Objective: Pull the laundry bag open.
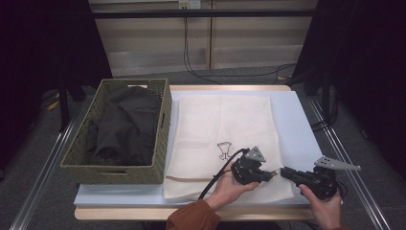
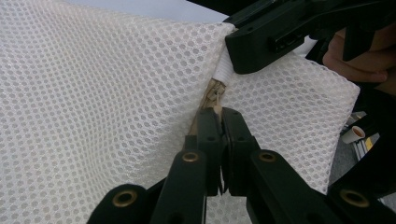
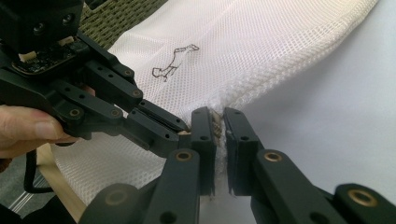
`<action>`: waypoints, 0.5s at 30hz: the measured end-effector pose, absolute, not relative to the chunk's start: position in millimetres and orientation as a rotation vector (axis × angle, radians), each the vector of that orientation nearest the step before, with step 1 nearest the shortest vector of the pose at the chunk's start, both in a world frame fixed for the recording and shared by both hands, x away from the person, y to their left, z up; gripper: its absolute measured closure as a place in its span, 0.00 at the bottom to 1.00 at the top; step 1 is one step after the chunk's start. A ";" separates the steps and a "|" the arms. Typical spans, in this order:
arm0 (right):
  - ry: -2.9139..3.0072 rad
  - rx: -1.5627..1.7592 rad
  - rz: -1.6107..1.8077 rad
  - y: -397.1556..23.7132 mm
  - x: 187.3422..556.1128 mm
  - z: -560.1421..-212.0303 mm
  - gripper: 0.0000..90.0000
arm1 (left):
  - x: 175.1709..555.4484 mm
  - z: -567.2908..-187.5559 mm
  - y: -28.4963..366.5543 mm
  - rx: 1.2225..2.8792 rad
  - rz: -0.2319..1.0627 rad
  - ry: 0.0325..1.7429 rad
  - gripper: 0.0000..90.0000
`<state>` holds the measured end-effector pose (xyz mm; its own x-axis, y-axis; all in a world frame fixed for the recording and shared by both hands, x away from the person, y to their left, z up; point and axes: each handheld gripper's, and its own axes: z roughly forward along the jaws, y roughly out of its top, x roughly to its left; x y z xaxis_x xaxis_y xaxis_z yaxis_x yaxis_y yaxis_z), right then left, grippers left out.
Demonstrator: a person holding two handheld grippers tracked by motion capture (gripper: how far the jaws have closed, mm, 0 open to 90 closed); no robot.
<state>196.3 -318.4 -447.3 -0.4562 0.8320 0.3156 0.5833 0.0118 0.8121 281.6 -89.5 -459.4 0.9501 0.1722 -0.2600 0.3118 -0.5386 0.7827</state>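
Forearms and hands at the bottom edge of the high view, a rust-coloured sleeve (image 1: 194,216) on the left one. Left gripper (image 1: 271,175) and right gripper (image 1: 285,173) tip to tip at the near right edge of a white mesh laundry bag (image 1: 225,129), laid flat on a pale blue mat (image 1: 297,129). Small dark drawing (image 1: 224,149) on the bag's near half. Woven basket (image 1: 160,143) just left of the bag, dark clothing (image 1: 127,127) heaped inside. Bare mat along the bag's right side and a narrow strip in front; table edge close beneath the hands, grey floor and metal rails beyond on both sides.

Left gripper view: own two black jaws pressed together, clamped on the zipper pull (image 2: 212,95) at the mesh bag's (image 2: 93,102) seam. Right gripper's (image 2: 233,65) jaw tip touching the white seam end just above. Bag's corner edge at the right, a hand (image 2: 359,56) behind it, floor below that corner.

Right gripper view: own jaws nearly together, pinching the bag's hem and zipper end (image 3: 216,122) between the pads. Left gripper (image 3: 184,130) coming in from the left, its tip against the same spot, fingers (image 3: 28,130) wrapped behind it. Mesh bag (image 3: 243,51) running away up and right, drawing (image 3: 173,61) on it, basket weave (image 3: 121,11) at the top left. Open blue mat (image 3: 336,93) to the right of the hem.
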 end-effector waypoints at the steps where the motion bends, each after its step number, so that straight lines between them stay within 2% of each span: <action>1: 2.034 1.466 1.422 -317.8 195.9 -447.1 0.93 | 282.2 -459.9 -89.5 2.145 -0.190 0.338 0.97; 15: 2.031 1.461 1.420 -317.2 195.2 -447.0 0.93 | 283.6 -456.4 -91.2 2.176 -0.197 0.353 0.97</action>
